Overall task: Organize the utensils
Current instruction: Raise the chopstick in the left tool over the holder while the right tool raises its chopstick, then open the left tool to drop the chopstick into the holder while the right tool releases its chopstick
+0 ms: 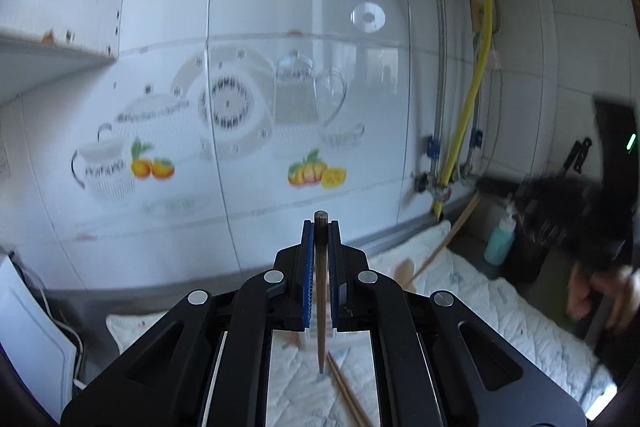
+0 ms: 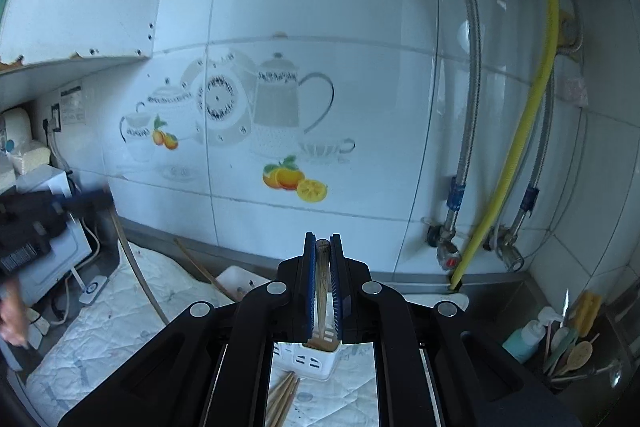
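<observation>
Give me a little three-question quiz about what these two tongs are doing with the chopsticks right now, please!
1. True or false: the left tongs are shut on a chopstick.
2. What stands on the white cloth directly below the right tongs? A) a glass jar B) a white slotted holder C) a frying pan
3. Fill in: loose chopsticks lie on the ____.

Key: 1 true. 2 B, the white slotted holder. 3 cloth.
</observation>
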The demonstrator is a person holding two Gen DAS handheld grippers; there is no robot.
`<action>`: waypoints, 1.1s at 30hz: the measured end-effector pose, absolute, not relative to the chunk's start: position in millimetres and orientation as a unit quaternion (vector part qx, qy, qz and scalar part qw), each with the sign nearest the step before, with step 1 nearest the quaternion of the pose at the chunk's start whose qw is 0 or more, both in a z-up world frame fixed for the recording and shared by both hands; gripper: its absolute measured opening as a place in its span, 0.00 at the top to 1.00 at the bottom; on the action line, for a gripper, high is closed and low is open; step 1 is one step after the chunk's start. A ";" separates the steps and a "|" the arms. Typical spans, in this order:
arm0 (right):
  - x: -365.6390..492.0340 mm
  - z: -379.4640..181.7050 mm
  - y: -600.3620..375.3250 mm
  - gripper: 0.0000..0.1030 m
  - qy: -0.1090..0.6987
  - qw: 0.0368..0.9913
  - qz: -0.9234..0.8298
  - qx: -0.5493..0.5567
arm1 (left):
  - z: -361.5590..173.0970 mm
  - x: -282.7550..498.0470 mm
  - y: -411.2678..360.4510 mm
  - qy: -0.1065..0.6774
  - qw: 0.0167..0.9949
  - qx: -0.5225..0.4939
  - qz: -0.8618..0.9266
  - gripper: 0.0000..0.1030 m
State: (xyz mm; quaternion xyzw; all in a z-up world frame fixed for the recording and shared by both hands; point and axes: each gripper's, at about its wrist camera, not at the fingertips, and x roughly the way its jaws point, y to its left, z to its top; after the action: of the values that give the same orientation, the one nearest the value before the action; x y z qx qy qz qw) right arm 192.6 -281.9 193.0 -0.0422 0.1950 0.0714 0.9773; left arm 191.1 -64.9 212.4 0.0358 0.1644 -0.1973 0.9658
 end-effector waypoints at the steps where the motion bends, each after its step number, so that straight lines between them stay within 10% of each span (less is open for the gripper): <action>1: 197.7 188.6 -282.4 0.93 0.200 0.976 0.071 -0.041 | 221.2 193.5 -68.1 0.155 0.968 0.037 -0.196 0.95; 20: 224.3 139.2 -290.2 0.93 0.242 0.967 0.079 -0.034 | 211.0 285.6 -118.6 0.146 0.972 0.037 -0.182 0.94; 29: 208.8 147.3 -289.3 0.77 0.226 0.971 0.071 -0.042 | 197.9 280.7 -97.3 0.172 0.968 0.008 -0.180 0.91; 33: 188.4 156.7 -289.9 0.76 0.219 0.972 0.072 -0.040 | 201.5 252.5 -88.8 0.163 0.971 0.017 -0.176 0.73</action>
State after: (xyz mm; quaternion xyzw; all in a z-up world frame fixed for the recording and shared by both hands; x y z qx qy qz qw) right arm 188.4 -289.9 156.7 -0.0395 0.2190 0.0716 0.9723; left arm 252.5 -88.8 201.5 0.0171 0.1626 -0.1756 0.9708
